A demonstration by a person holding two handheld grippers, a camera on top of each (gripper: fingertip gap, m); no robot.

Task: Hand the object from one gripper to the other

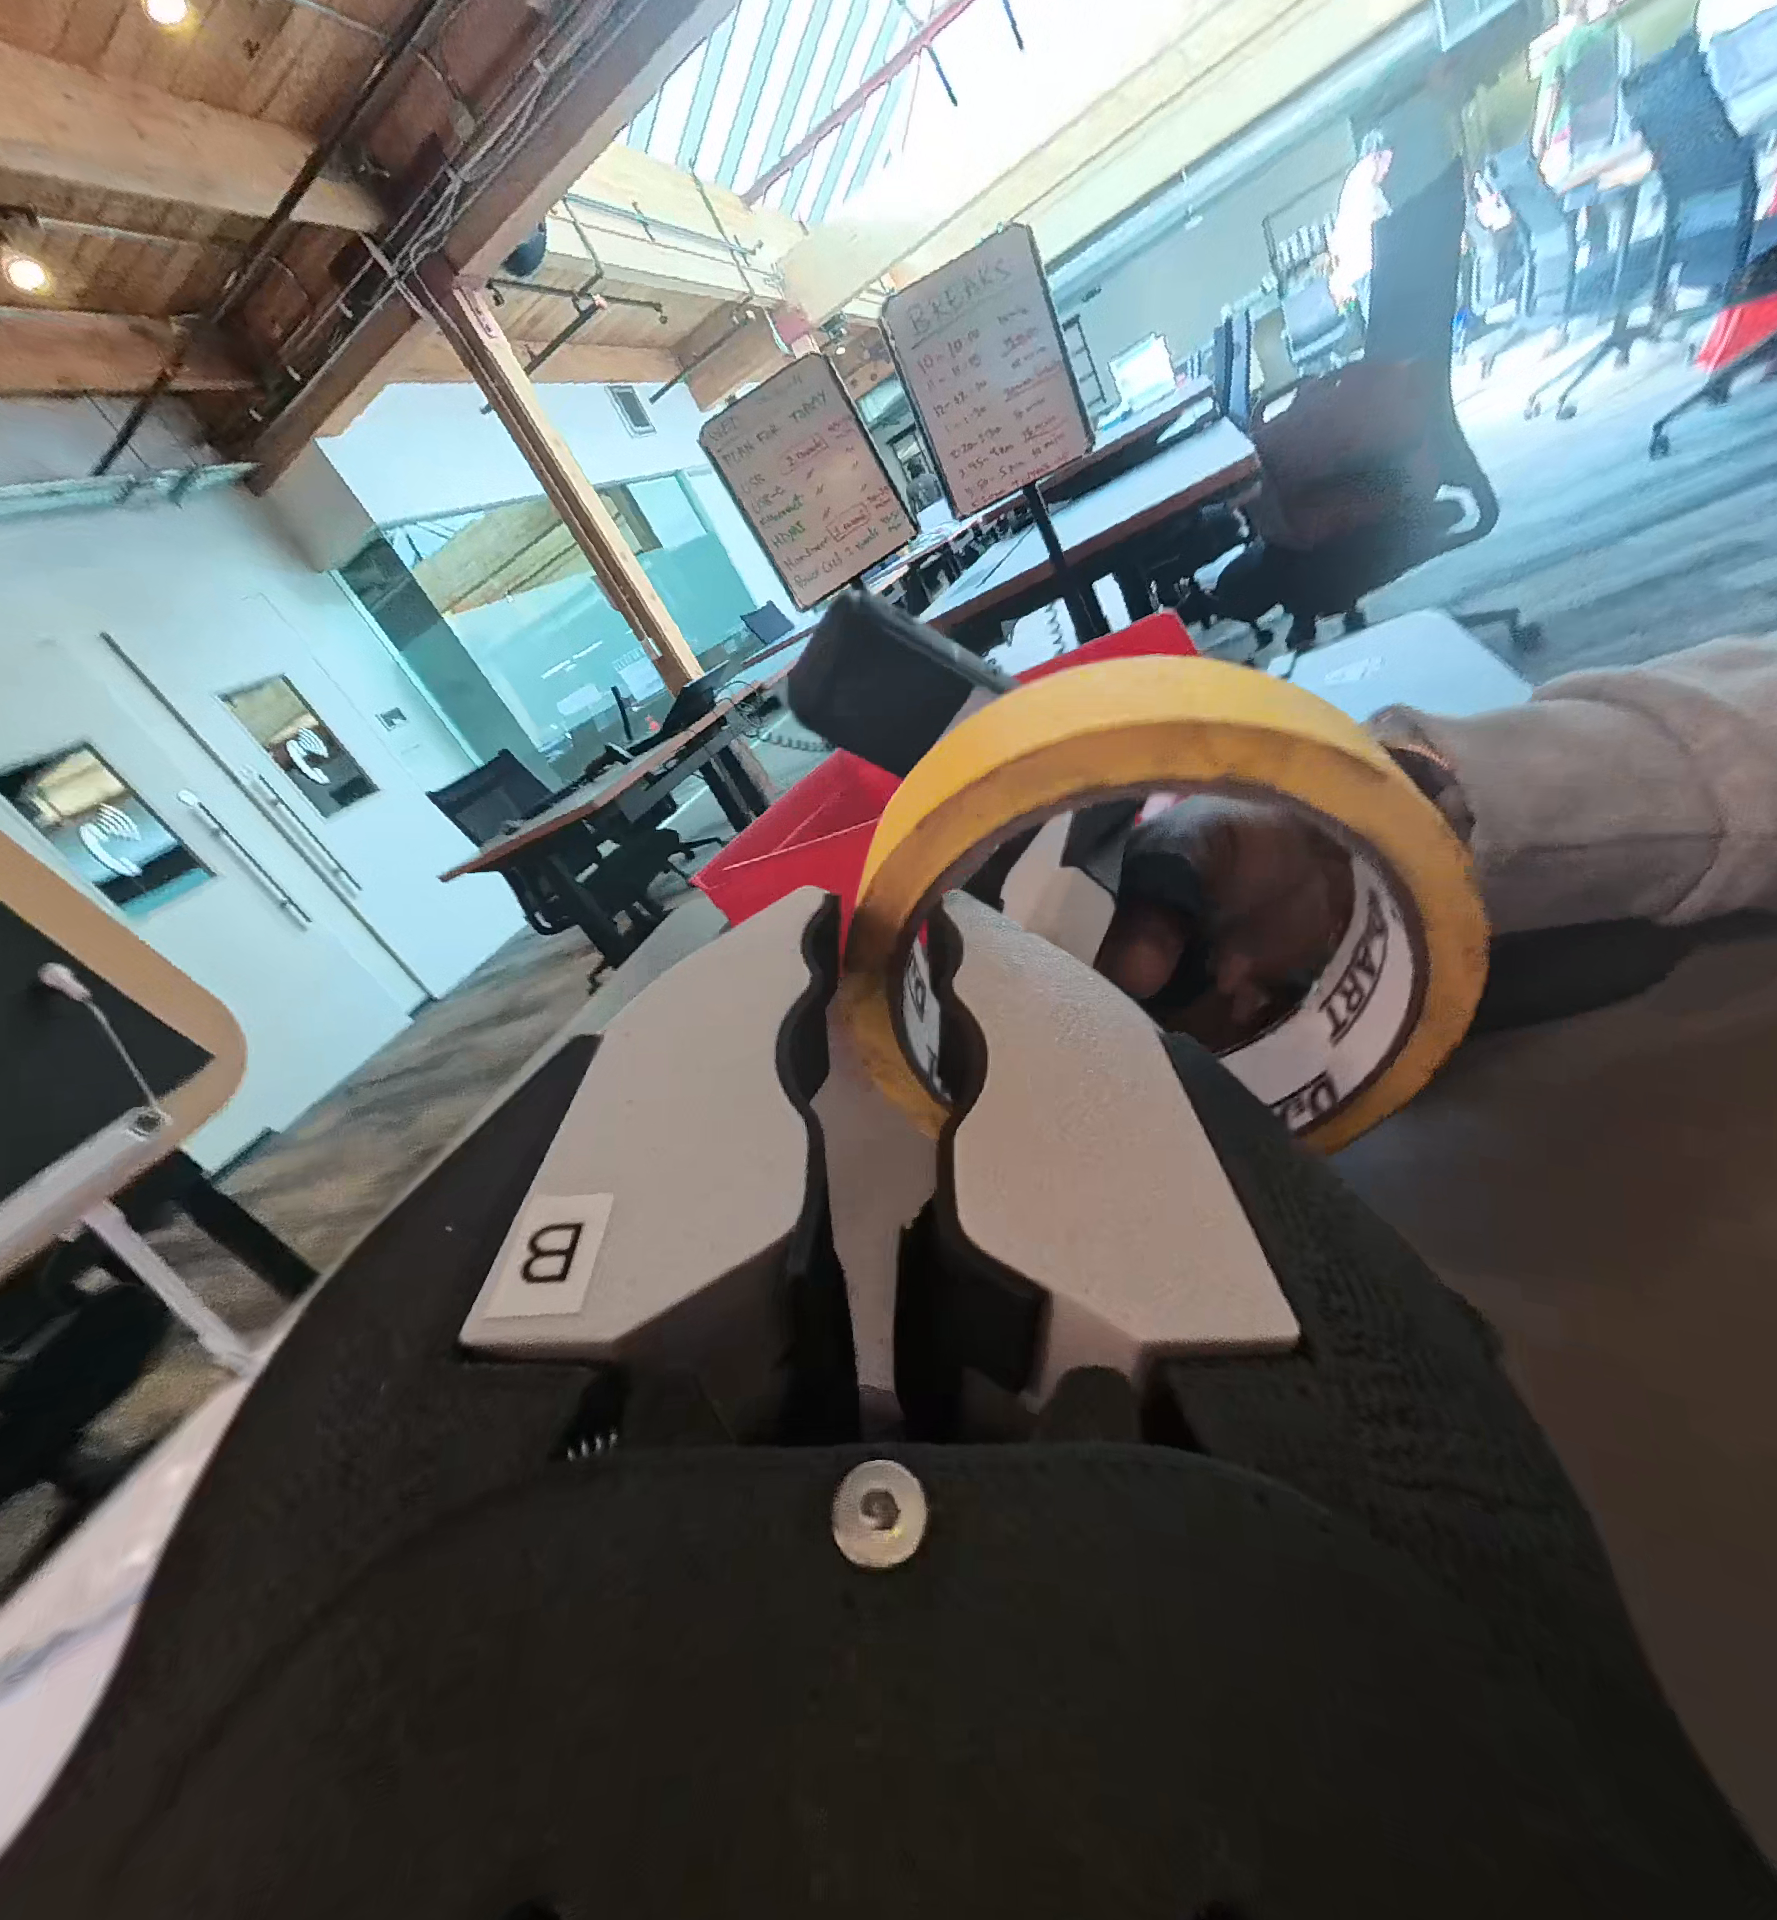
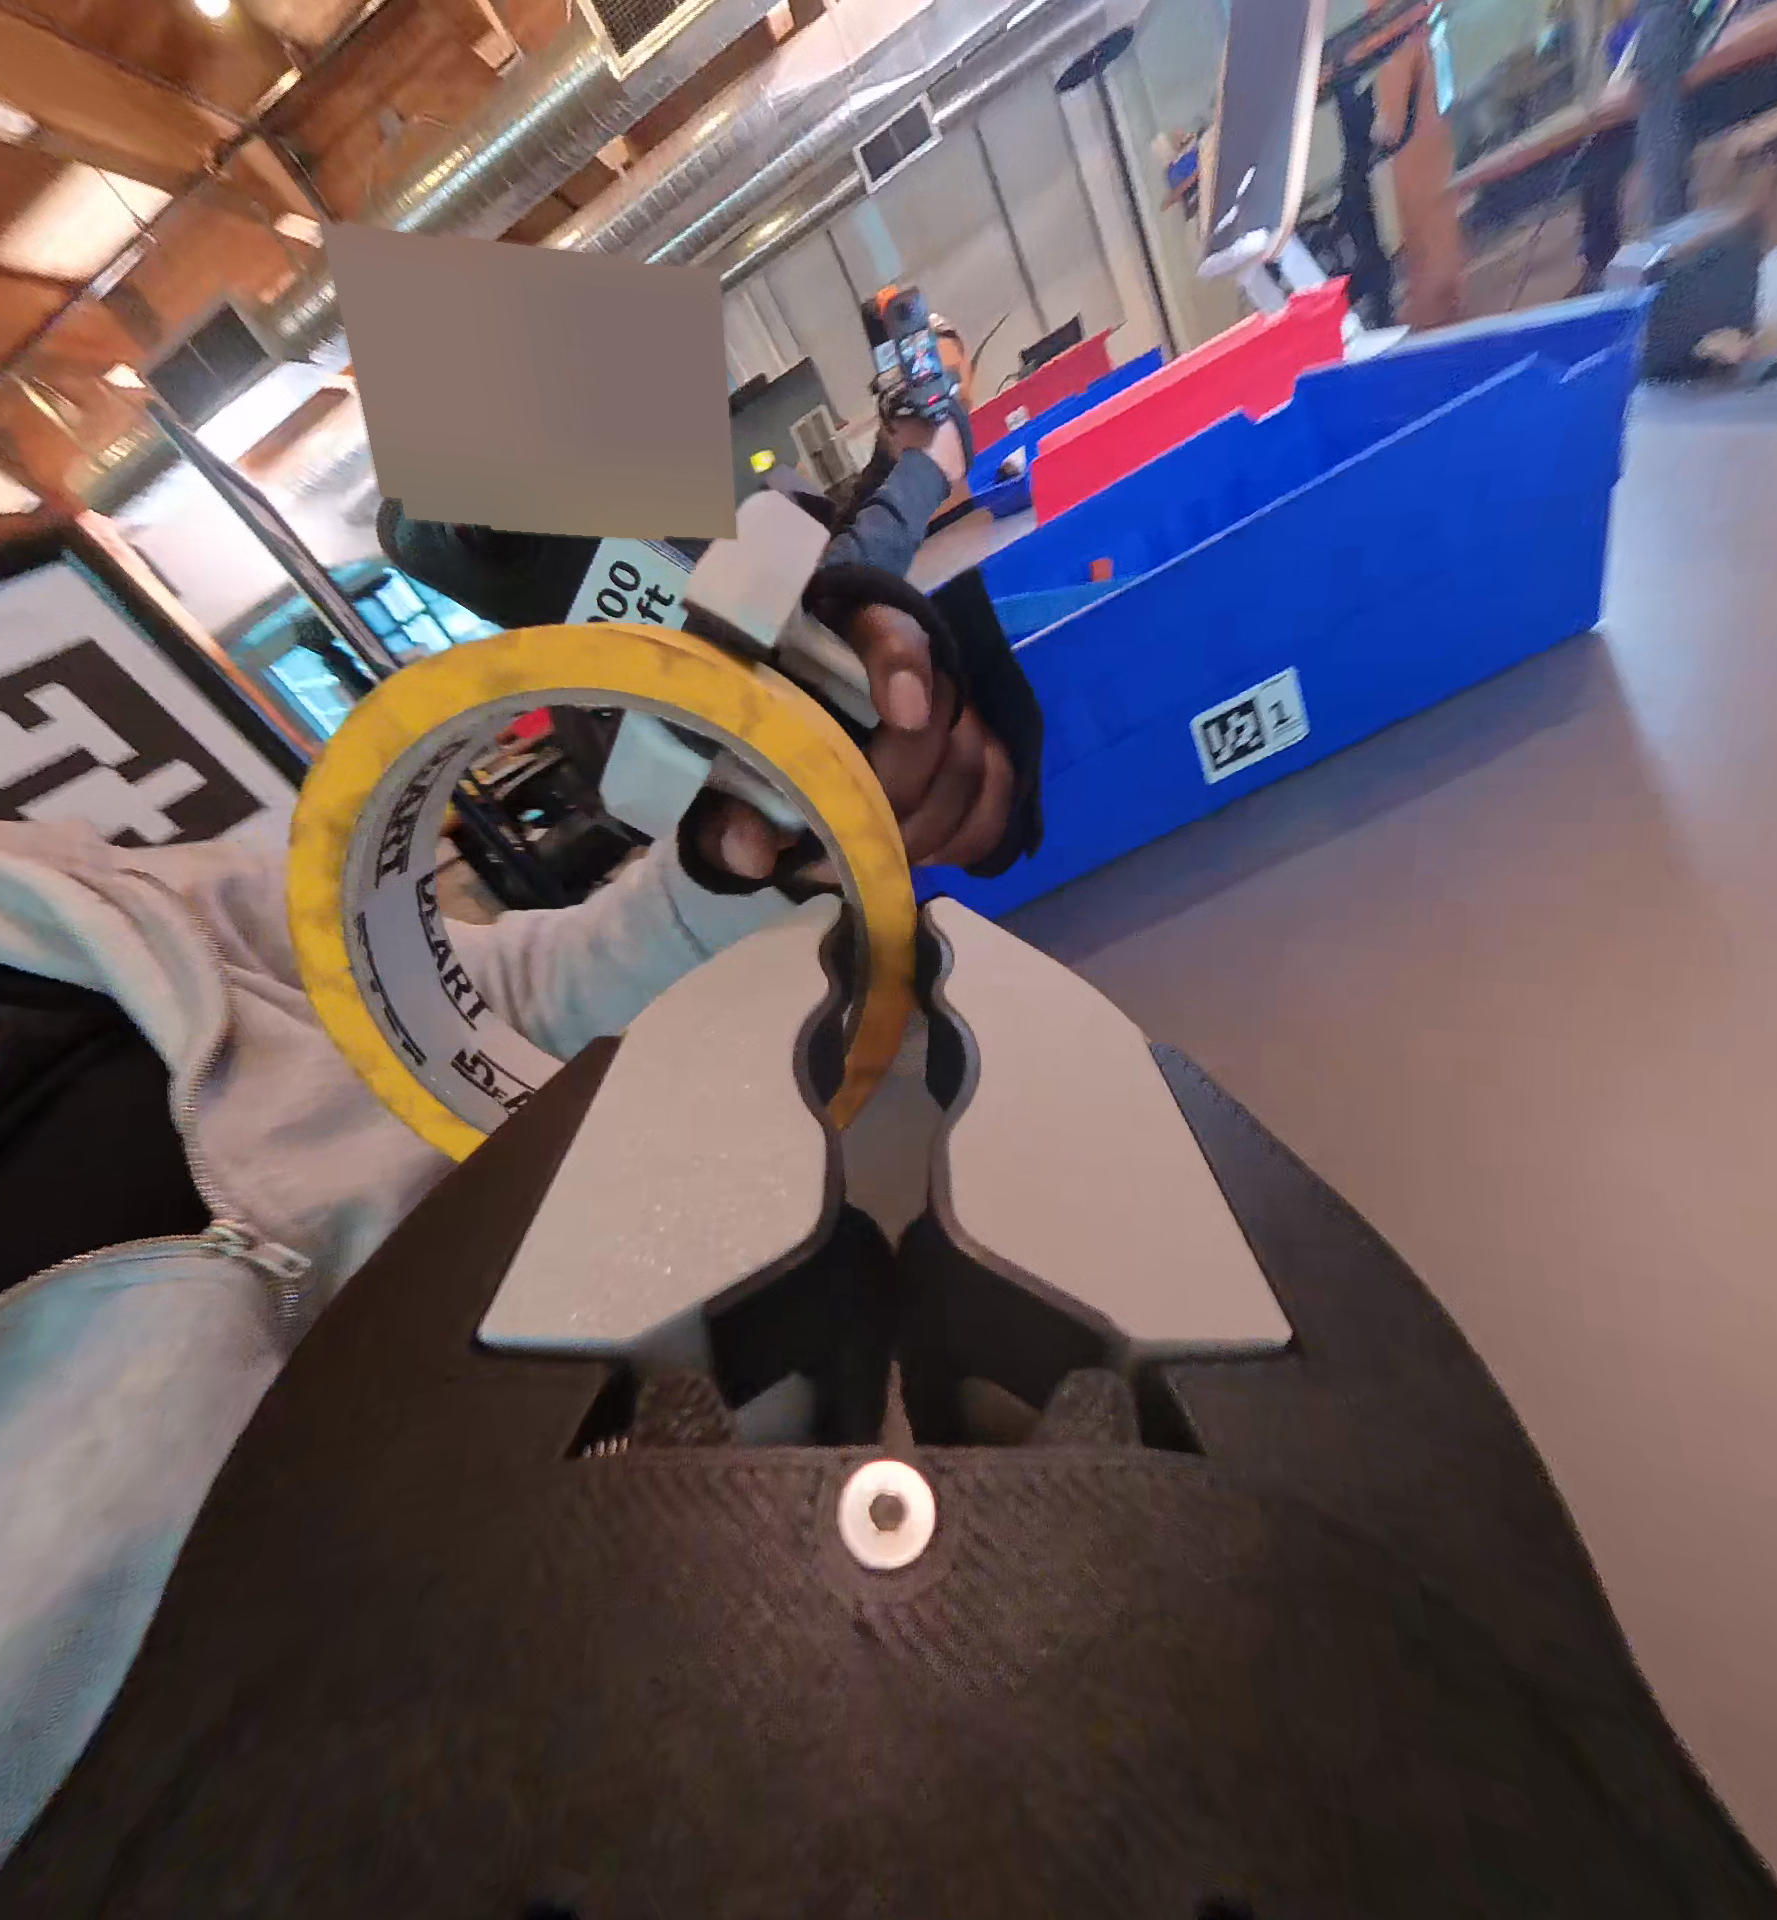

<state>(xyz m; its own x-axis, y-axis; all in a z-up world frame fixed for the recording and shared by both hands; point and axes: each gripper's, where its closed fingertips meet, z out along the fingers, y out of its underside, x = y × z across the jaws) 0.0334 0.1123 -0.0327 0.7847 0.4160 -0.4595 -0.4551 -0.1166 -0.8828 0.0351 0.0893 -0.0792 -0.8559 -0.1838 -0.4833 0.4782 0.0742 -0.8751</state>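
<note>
A roll of yellow tape (image 1: 1175,707) with a white printed core is held in the air between both grippers. My left gripper (image 1: 889,935) is shut on the roll's left wall, with one finger outside the ring and one inside. In the right wrist view the tape (image 2: 593,665) stands on edge. My right gripper (image 2: 879,935) is closed on its lower right wall, which passes between the two fingers. The left gripper's grey fingers (image 2: 759,571) clamp the ring's upper right there, held by a hand (image 2: 925,748). A grey sleeve (image 1: 1642,779) lies behind the roll.
A blue bin (image 2: 1331,582) and a red bin (image 2: 1175,405) stand on the grey table (image 2: 1486,1039) to the right. A red bin (image 1: 811,831) sits behind the roll. Two whiteboards (image 1: 988,364), desks and office chairs stand farther off. A monitor (image 1: 32,987) is at the left. There is about 5 cm between the tips of the two grippers.
</note>
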